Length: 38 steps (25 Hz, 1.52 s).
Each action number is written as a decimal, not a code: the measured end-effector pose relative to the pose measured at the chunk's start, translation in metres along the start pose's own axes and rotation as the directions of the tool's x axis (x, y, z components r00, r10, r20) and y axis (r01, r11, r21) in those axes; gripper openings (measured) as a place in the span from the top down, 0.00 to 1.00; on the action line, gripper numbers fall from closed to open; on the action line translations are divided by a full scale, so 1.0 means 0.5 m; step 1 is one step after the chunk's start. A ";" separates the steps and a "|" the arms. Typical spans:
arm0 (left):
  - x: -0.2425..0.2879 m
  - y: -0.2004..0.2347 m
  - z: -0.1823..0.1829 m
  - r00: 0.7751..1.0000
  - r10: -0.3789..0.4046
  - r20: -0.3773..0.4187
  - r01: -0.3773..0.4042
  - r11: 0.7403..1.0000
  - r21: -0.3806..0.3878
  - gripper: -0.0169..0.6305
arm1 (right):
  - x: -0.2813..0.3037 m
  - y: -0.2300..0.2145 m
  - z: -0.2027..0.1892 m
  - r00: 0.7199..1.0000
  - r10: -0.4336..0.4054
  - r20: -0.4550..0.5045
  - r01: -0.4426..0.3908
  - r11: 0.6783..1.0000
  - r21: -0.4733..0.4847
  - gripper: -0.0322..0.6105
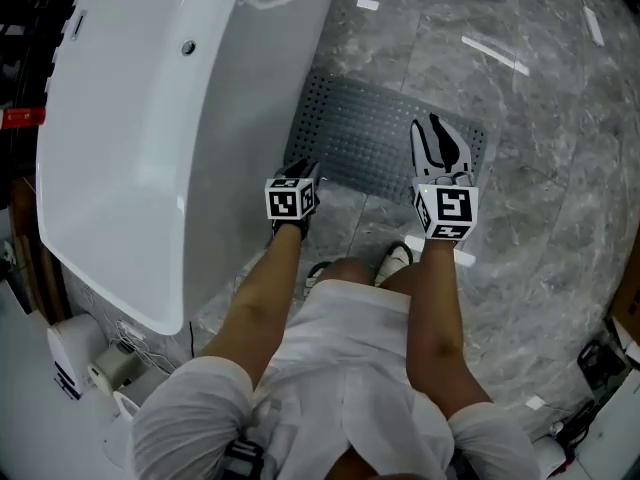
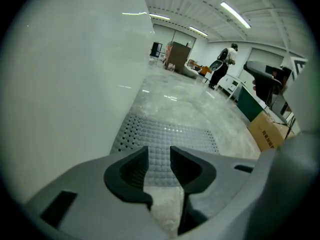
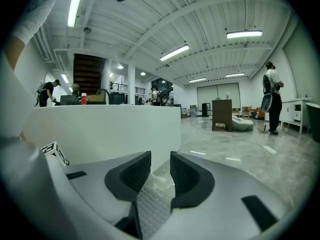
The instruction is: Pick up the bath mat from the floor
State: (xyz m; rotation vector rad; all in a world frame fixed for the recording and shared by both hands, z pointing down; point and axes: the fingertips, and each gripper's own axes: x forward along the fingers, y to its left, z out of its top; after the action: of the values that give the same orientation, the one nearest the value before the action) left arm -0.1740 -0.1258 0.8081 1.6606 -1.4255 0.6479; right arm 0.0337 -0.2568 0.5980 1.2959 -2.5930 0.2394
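Grey studded rubber bath mat (image 1: 370, 133) lies flat on marble floor (image 1: 545, 178) beside white bathtub (image 1: 150, 118), long axis crosswise. Your left gripper (image 1: 304, 171) and right gripper (image 1: 437, 128), jaws slightly apart and empty, hover over its near edge.

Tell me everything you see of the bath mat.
The bath mat is a grey rectangle, rubbery-looking, covered in small square bumps, with holes along its edges. It lies flat on the marbled floor, one side by the bathtub. The left gripper and right gripper are over its near edge, jaws apart, not gripping.
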 end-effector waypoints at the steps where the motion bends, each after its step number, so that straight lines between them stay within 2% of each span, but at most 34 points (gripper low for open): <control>1: 0.028 0.015 -0.020 1.000 0.015 -0.017 -0.015 1.000 0.005 0.75 | 0.018 -0.004 -0.020 1.000 0.009 -0.001 -0.009 1.000 0.010 0.76; 4: 0.105 0.063 -0.074 0.995 0.085 -0.055 -0.084 0.996 0.029 0.72 | 0.077 -0.013 -0.077 0.997 0.080 -0.008 -0.079 0.994 0.078 0.72; 8: 0.174 0.118 -0.116 0.983 0.164 -0.077 -0.167 0.985 -0.036 0.68 | 0.141 -0.015 -0.108 0.985 0.170 -0.010 -0.169 0.982 0.090 0.70; 14: 0.225 0.168 -0.168 0.976 0.181 -0.124 -0.199 0.968 -0.154 0.52 | 0.163 0.019 -0.081 0.975 0.221 0.006 -0.221 0.975 -0.021 0.68; 18: 0.236 0.206 -0.200 0.971 0.195 -0.139 -0.221 0.953 -0.206 0.50 | 0.169 0.049 -0.057 0.966 0.256 0.033 -0.256 0.967 -0.004 0.67; 24: 0.256 0.252 -0.231 0.962 0.216 -0.168 -0.253 0.935 -0.247 0.46 | 0.182 0.073 -0.052 0.957 0.288 0.022 -0.287 0.957 -0.035 0.67; 27: 0.273 0.256 -0.236 0.965 0.206 -0.164 -0.246 0.925 -0.289 0.45 | 0.183 0.083 -0.050 0.952 0.306 0.017 -0.304 0.951 -0.063 0.67; 30: 0.290 0.261 -0.232 0.965 0.210 -0.159 -0.249 0.926 -0.285 0.45 | 0.184 0.088 -0.052 0.946 0.323 0.006 -0.321 0.944 -0.080 0.67; 38: 0.318 0.276 -0.246 0.959 0.230 -0.167 -0.273 0.906 -0.324 0.43 | 0.188 0.087 -0.046 0.939 0.345 0.012 -0.342 0.935 -0.096 0.67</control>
State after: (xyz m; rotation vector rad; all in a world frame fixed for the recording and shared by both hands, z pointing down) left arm -0.2558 -0.1084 1.0373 1.1545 -1.5739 0.5924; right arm -0.0527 -0.2969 0.6442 0.8134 -2.8055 0.1576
